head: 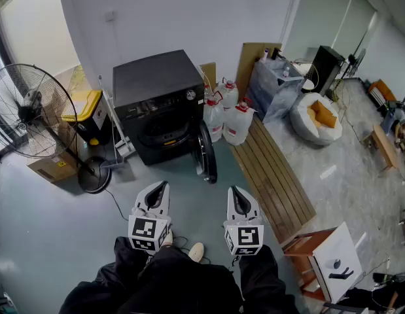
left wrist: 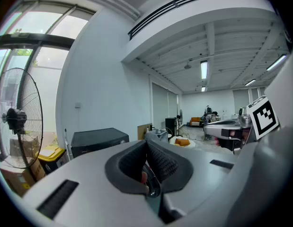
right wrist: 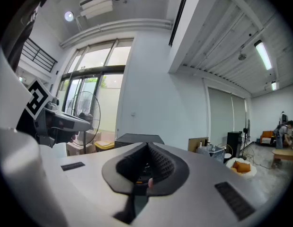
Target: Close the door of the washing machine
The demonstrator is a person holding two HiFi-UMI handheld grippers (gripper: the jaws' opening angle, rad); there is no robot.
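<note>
Nearest me, my left tool (head: 161, 187) and right tool (head: 236, 193) sit side by side above dark trouser legs. Each has its jaws pressed together with nothing between them. Beyond them lies grey floor (head: 58, 227). Farther on stands the washing machine (head: 156, 90), a black front-loader against the white wall, well apart from both tools. Its round door (head: 206, 152) hangs open, swung out to the right and seen nearly edge-on, with a dark rim. The drum opening (head: 164, 131) shows as a dark circle. White jugs (head: 229, 118) stand just right of the machine; a fan (head: 24, 110) stands to its left.
</note>
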